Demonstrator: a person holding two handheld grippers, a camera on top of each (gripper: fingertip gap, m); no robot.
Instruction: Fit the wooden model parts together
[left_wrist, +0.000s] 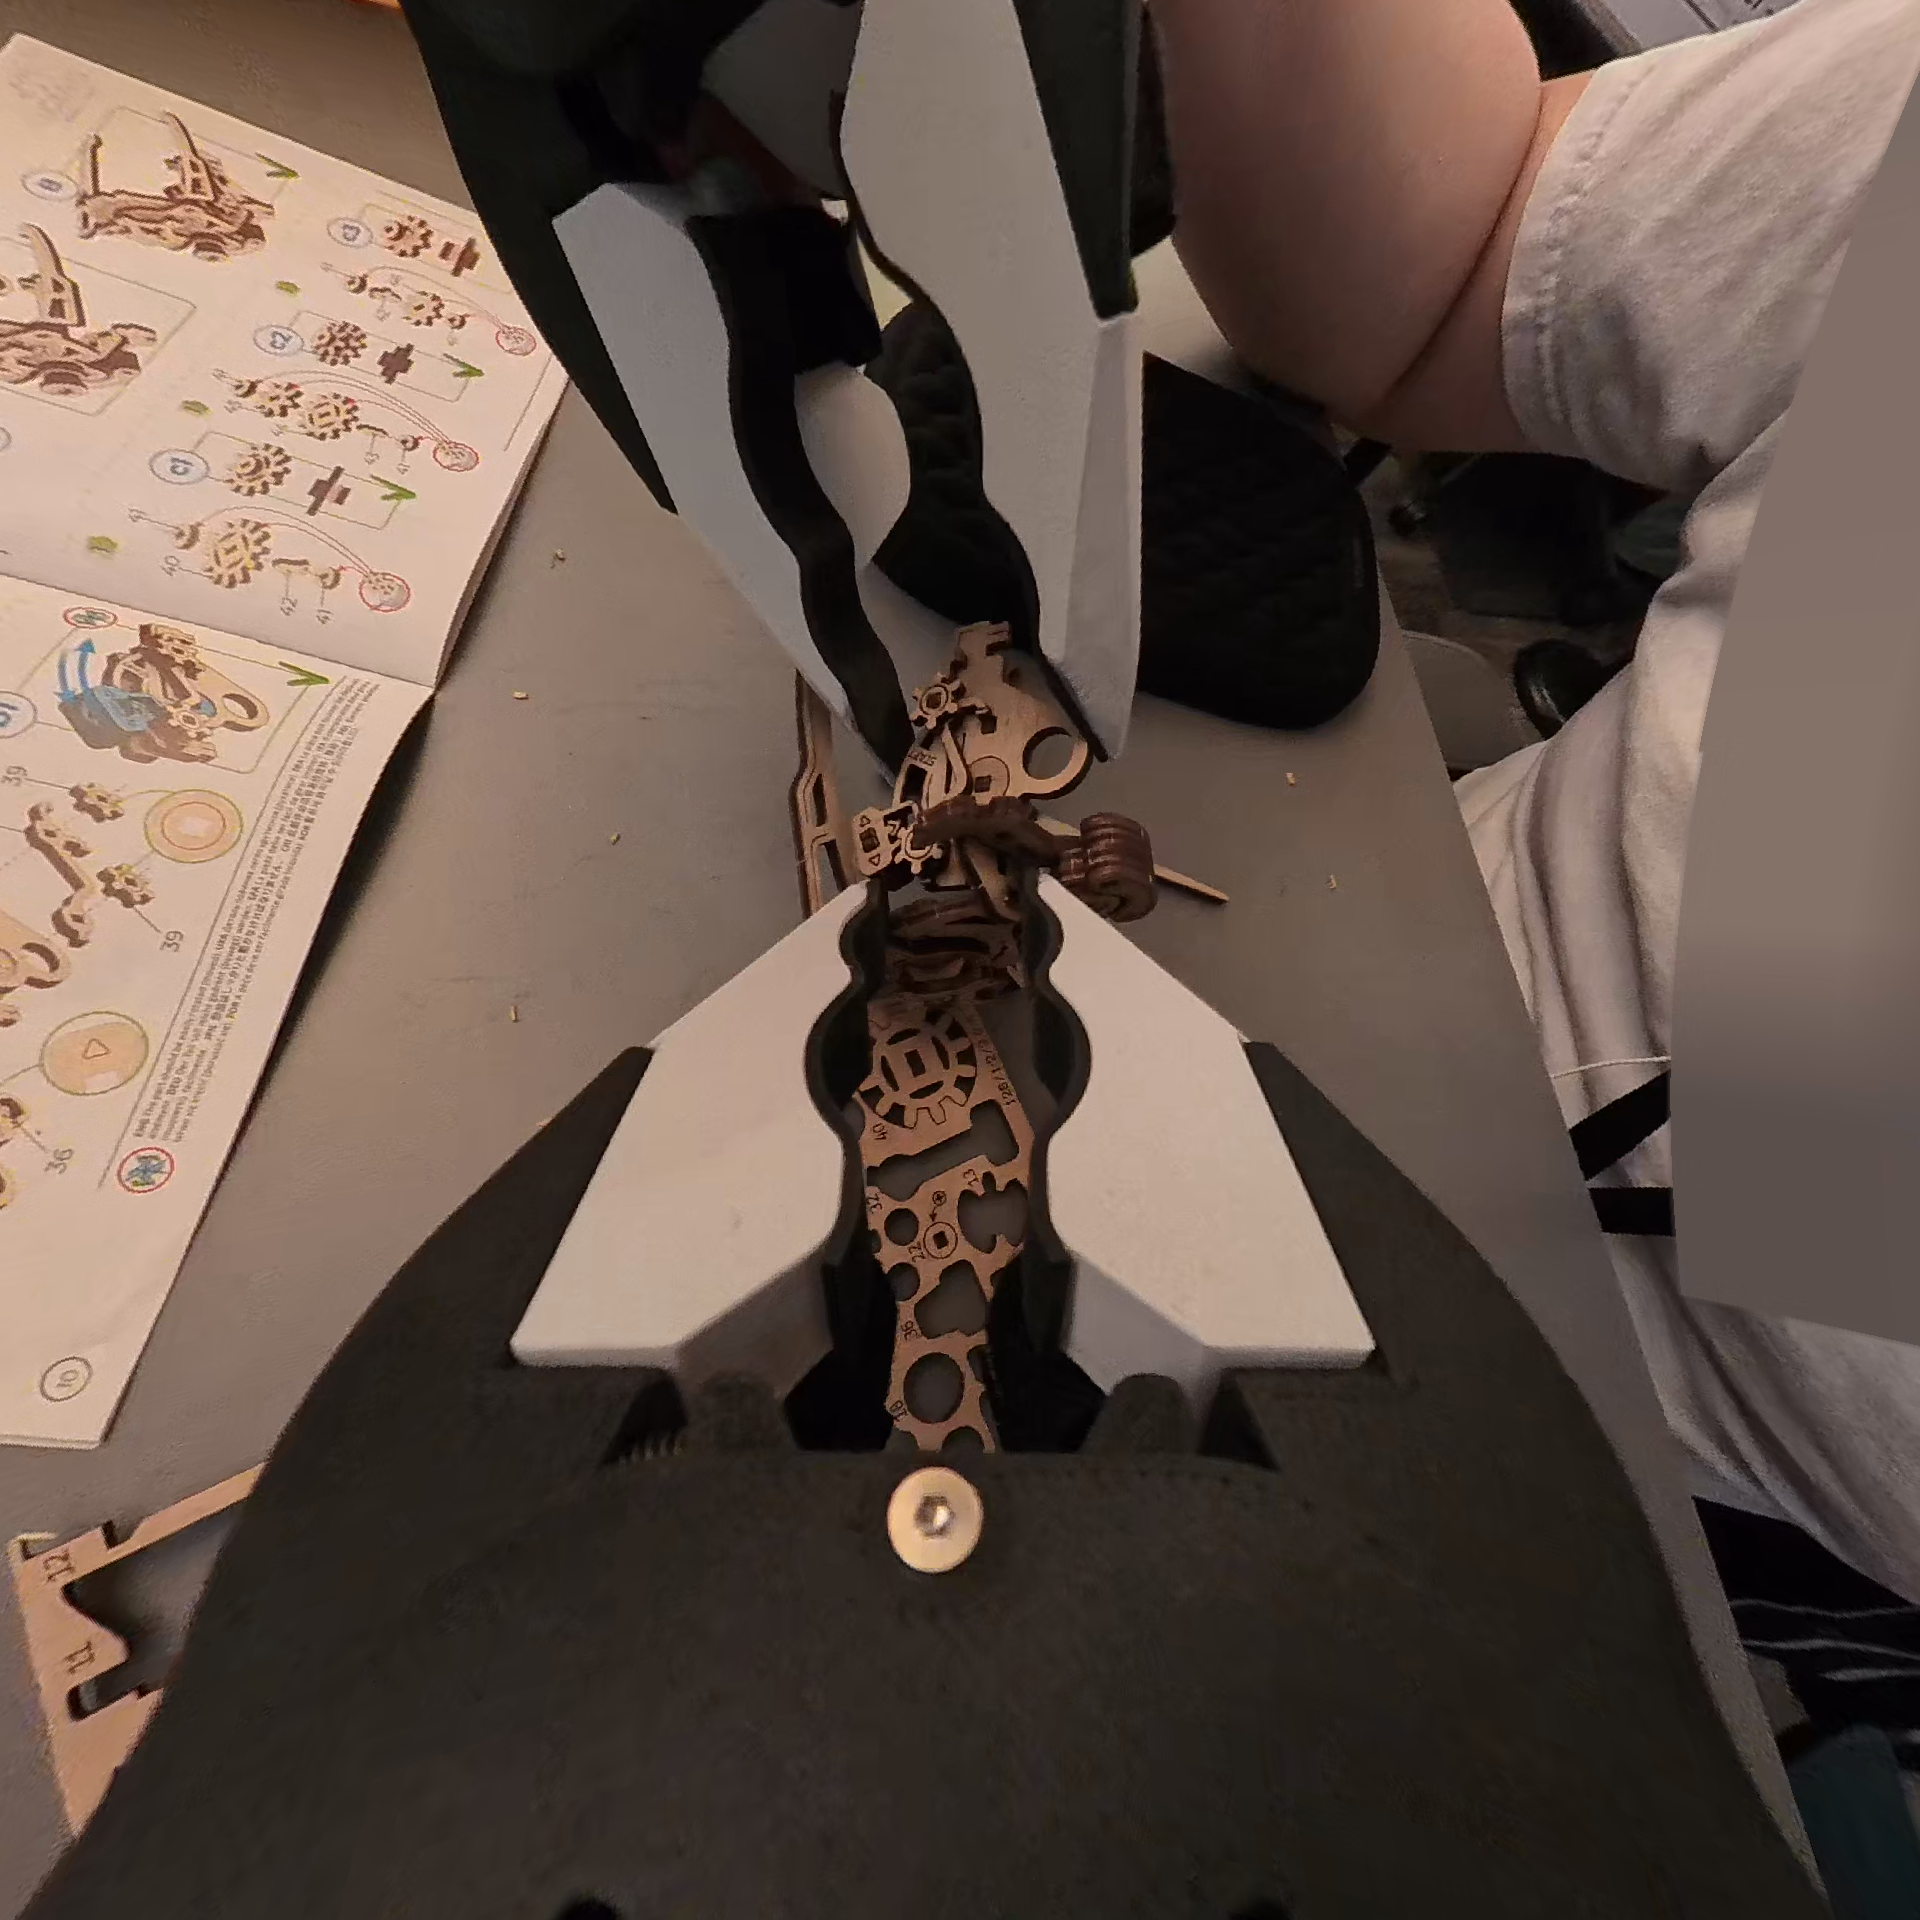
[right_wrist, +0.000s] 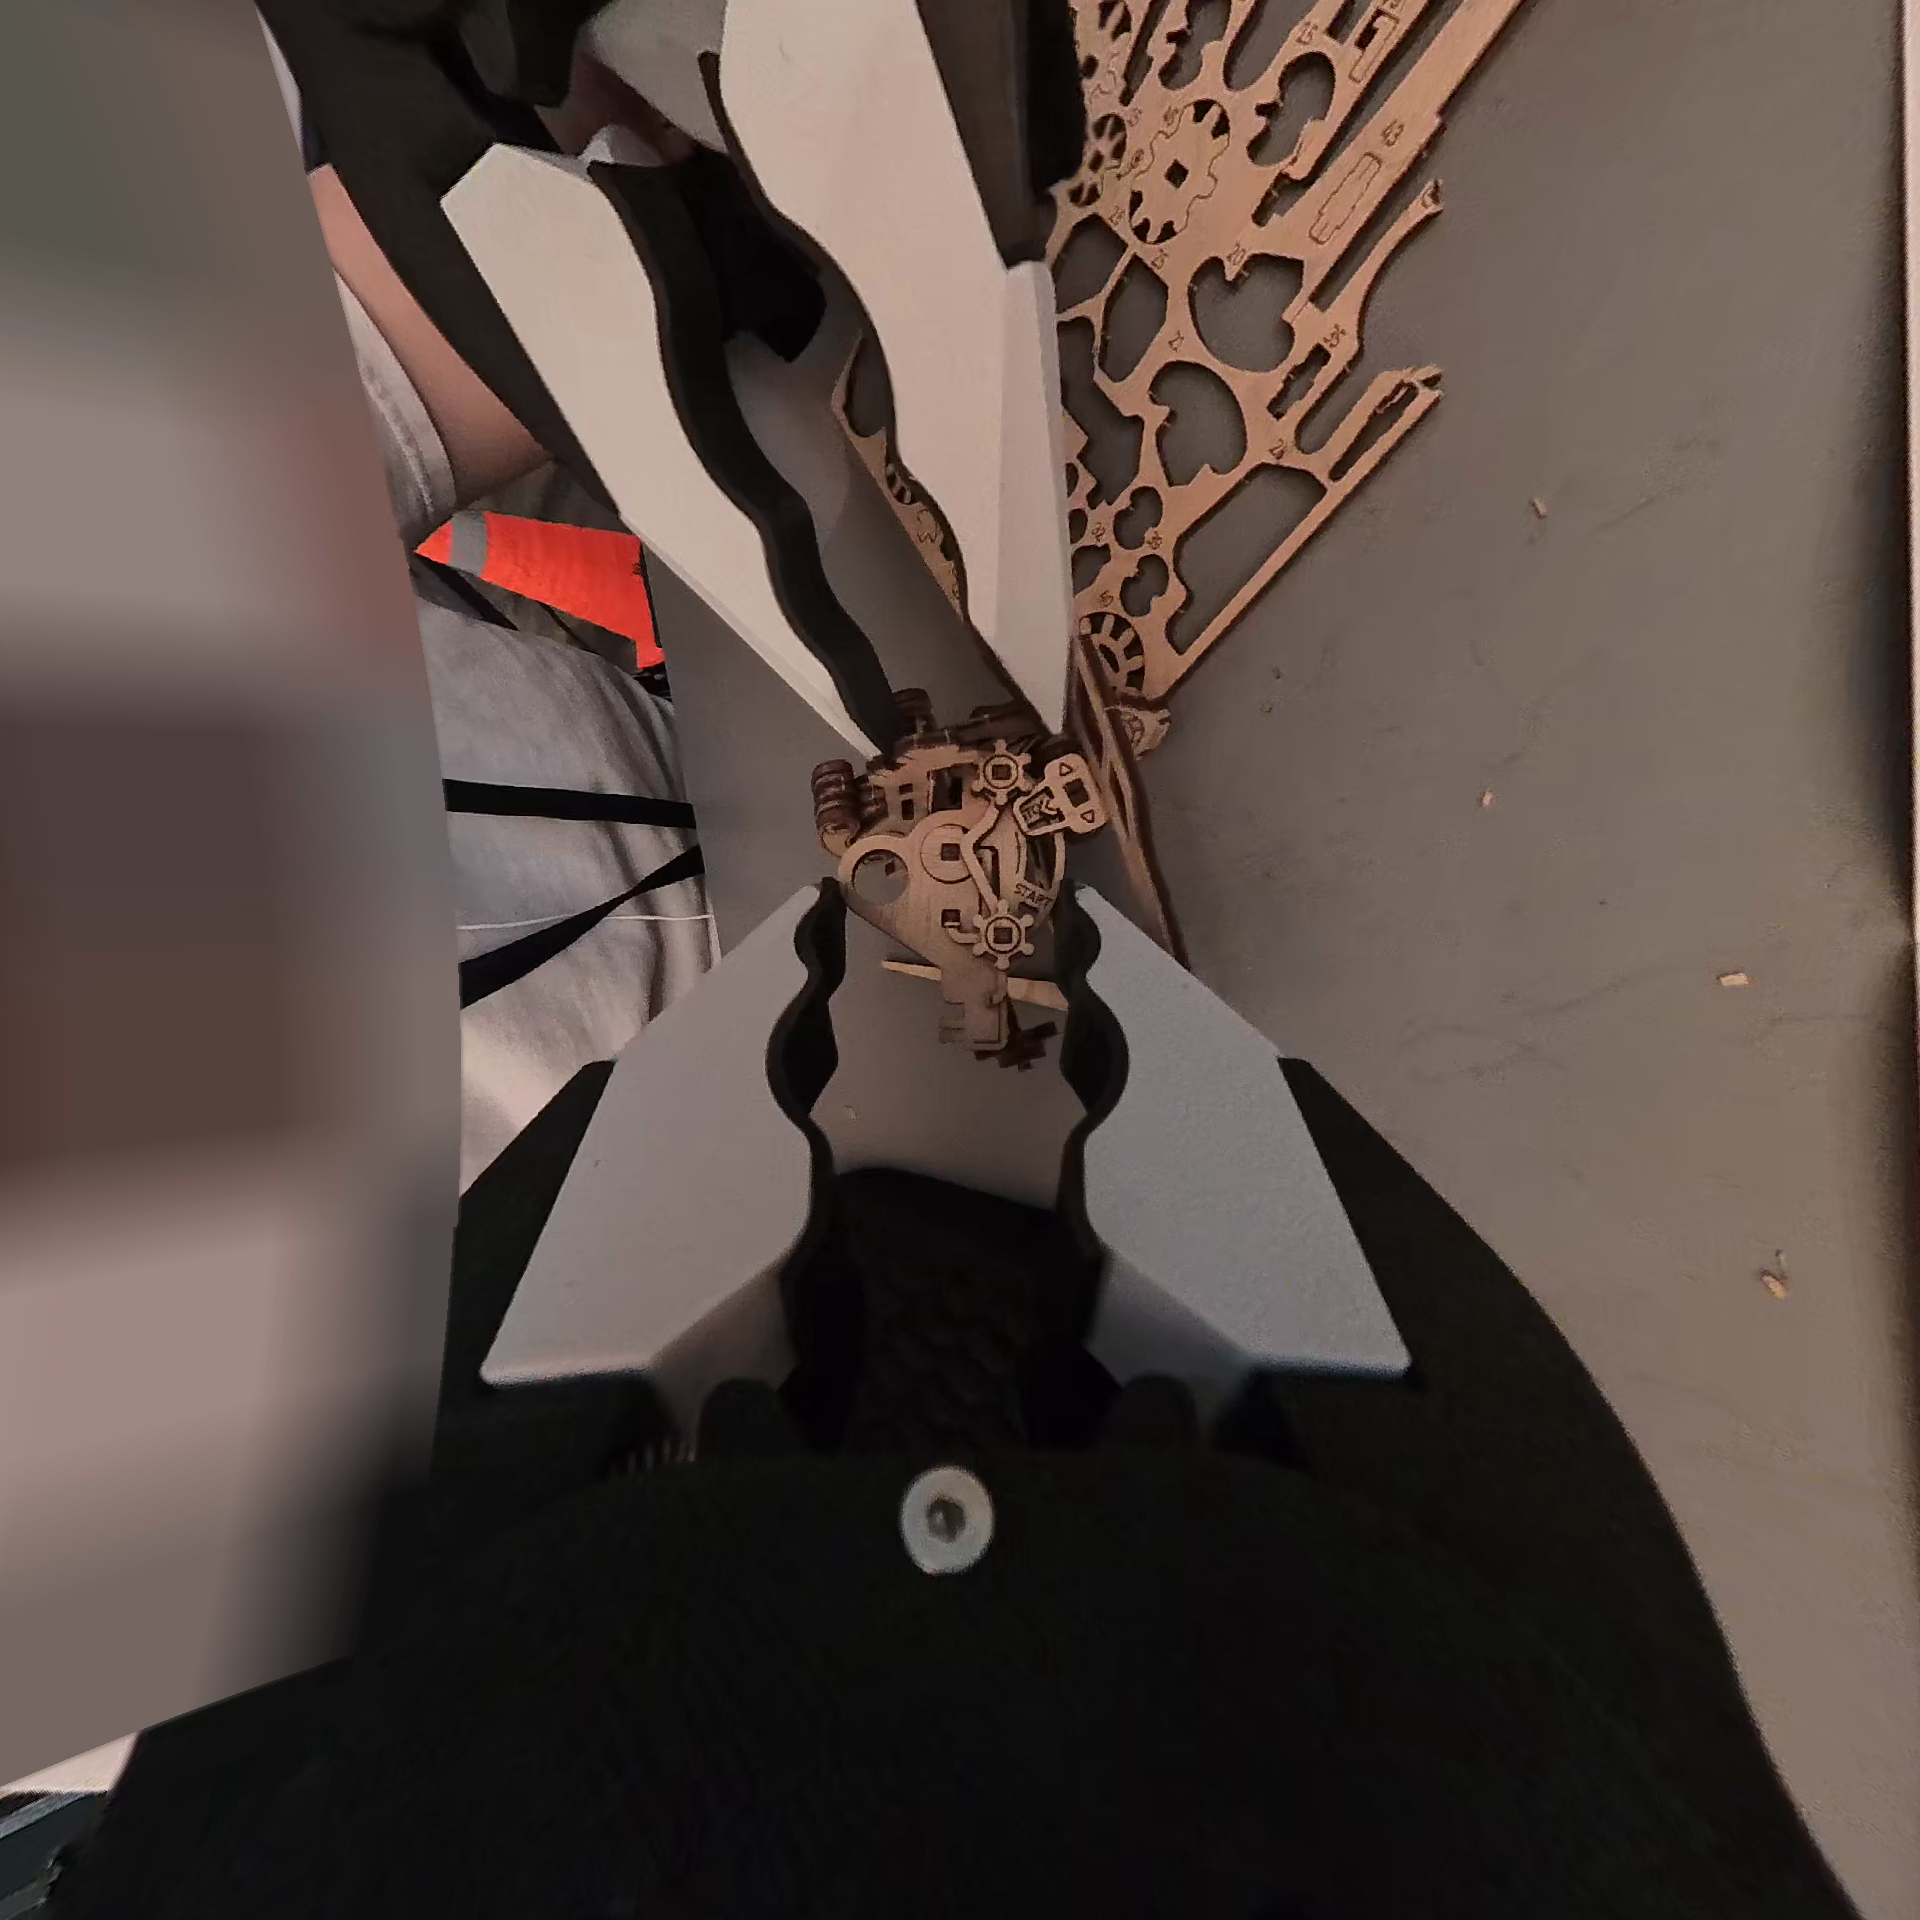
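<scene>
No box or tray shows; the loose pieces lie straight on the grey table (left_wrist: 582, 935).

The small wooden model (left_wrist: 971, 800) hangs above the table between the two grippers, which meet tip to tip. The left gripper (left_wrist: 951, 914) has its fingers drawn close on the model's lower, darker part, and under them the cut-out wooden sheet (left_wrist: 940, 1195) lies flat on the table. The right gripper (right_wrist: 951, 914) grips the model (right_wrist: 961, 862) at its other end, its fingers narrowed onto the flat plate with the round hole. A thin stick pokes out of the model sideways.

The table edge runs slantwise just right of the model in the left wrist view, and past it sits a person in a white shirt (left_wrist: 1704, 520). An open instruction booklet (left_wrist: 208, 520) lies well apart to the left, with bare table between it and the model. In the right wrist view the wooden sheet (right_wrist: 1247, 312) spreads behind the left gripper (right_wrist: 966, 717), with open table to the right.

Both grippers point at each other, nearly in line, tilted down to the table.
</scene>
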